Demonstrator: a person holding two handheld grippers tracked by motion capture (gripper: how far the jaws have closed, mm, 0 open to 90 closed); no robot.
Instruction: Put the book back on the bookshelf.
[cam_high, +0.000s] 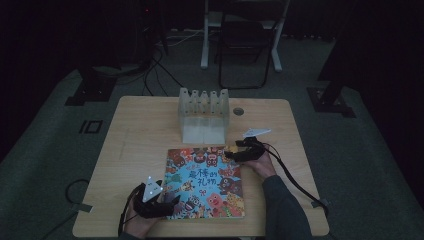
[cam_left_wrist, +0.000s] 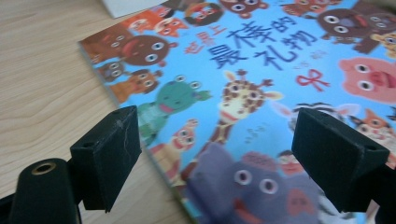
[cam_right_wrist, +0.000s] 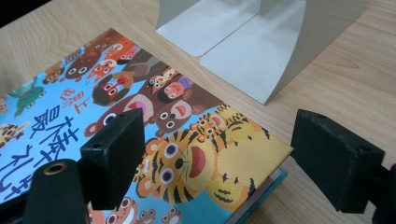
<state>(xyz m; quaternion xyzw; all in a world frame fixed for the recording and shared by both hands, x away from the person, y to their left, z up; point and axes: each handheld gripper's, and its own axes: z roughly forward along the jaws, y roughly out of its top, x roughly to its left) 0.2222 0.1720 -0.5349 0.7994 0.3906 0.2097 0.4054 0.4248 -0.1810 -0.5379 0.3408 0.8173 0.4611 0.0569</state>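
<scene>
Pale wood table (cam_high: 140, 130) carries the picture book (cam_high: 206, 182), which lies flat and closed, cover up, in the lower centre of the high view, just in front of the translucent book rack (cam_high: 204, 115) at the frame's upper centre. The left gripper (cam_high: 167, 202) sits at the book's lower left corner in the high view; in the left gripper view its jaws stand spread wide, one over bare wood at lower left, the other over the cover at lower right, with the book's edge (cam_left_wrist: 140, 135) running between them and neither pad pressing on anything. The right gripper (cam_high: 234, 150) is at the book's upper right corner in the high view; in the right gripper view its jaws are likewise spread, straddling the tiger corner (cam_right_wrist: 261, 154), and nothing is pinched. The rack's pale base plate (cam_right_wrist: 243, 51) lies at the upper centre of that view, near the corner but apart from it. Judgement: the step in hand appears to be taking hold of the book at opposite corners, probably to raise it toward the rack. To do this well, each lower jaw should slide under the edge rather than land on the cover, since a flat book offers little purchase. Both grips should close on the full thickness, not the top cover alone, or the book may fall open when lifted. The lift should be even, keeping clear of the rack's base.
</scene>
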